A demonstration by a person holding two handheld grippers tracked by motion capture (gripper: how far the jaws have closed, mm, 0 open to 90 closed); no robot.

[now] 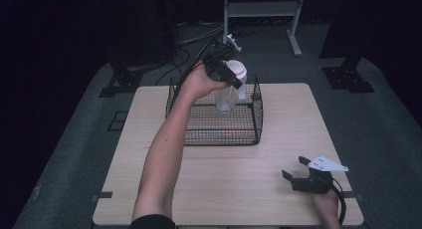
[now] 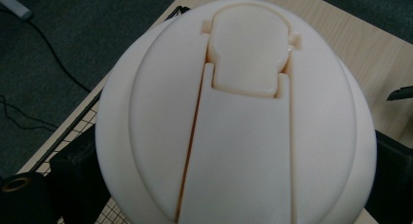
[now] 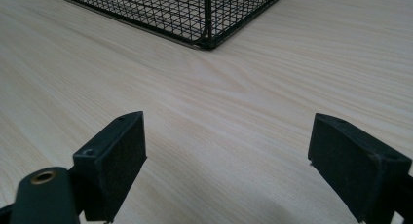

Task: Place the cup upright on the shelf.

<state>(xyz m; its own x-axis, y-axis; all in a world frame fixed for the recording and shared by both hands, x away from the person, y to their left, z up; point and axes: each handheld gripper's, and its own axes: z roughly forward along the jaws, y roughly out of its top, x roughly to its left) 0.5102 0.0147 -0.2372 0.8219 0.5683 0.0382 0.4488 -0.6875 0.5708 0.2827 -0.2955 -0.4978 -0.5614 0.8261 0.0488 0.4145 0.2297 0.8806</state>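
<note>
White-lidded bottle (image 1: pixel 230 87) clamped in left tool (image 1: pixel 222 64) over basket (image 1: pixel 219 134); right tool (image 1: pixel 300 175) apart

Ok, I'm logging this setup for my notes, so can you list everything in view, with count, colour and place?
bottle: one, clear with a cream-white cap, held above the basket in the left claw
wire basket: one, black, on the far middle of the table
table: one, light wood, centre of the high view
metal frame: one, pale grey, on the floor beyond the table
cables: several, black, on the floor behind the table
left claw: one, black, shut on the bottle near its cap
right claw: one, black, open, resting near the table's right front
</note>
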